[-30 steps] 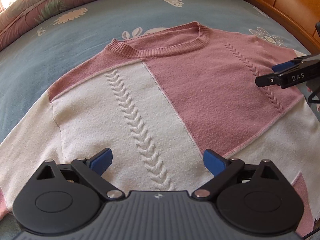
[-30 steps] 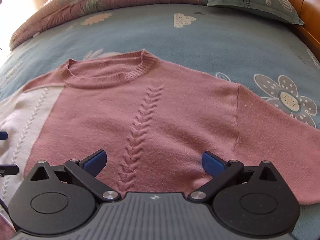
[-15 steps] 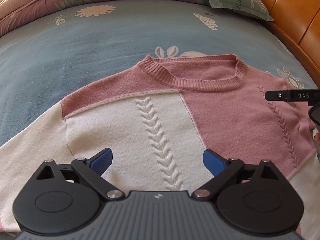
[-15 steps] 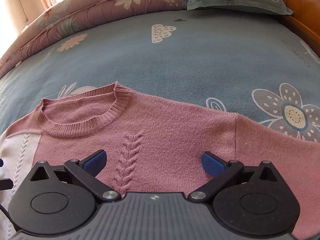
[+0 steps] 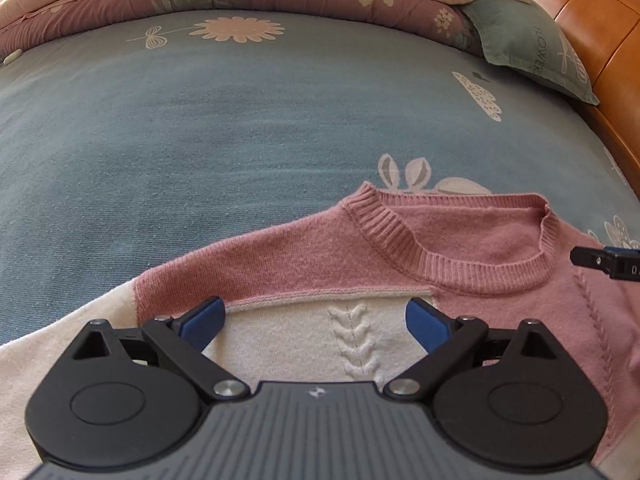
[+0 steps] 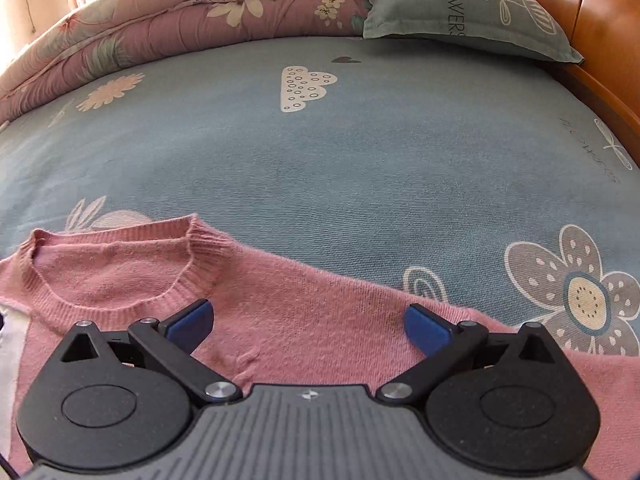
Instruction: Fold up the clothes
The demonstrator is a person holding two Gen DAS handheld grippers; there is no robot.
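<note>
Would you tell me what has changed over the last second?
Both open grippers, left gripper and right gripper, advanced up the sweater toward its collar; neither grasped anything. The sweater stayed flat on the bed.

The sweater (image 5: 460, 240) is spread flat on the bed (image 5: 200, 128), neckline toward the far side. The left tool (image 5: 316, 316) is held over its left shoulder part, the right tool (image 6: 308, 320) over its right shoulder, beside the collar. Behind the sweater, a folded quilt (image 6: 160, 28) is laid along the bed's far edge, with a pillow (image 6: 460, 8) to its right, against the headboard (image 5: 600, 20).
</note>
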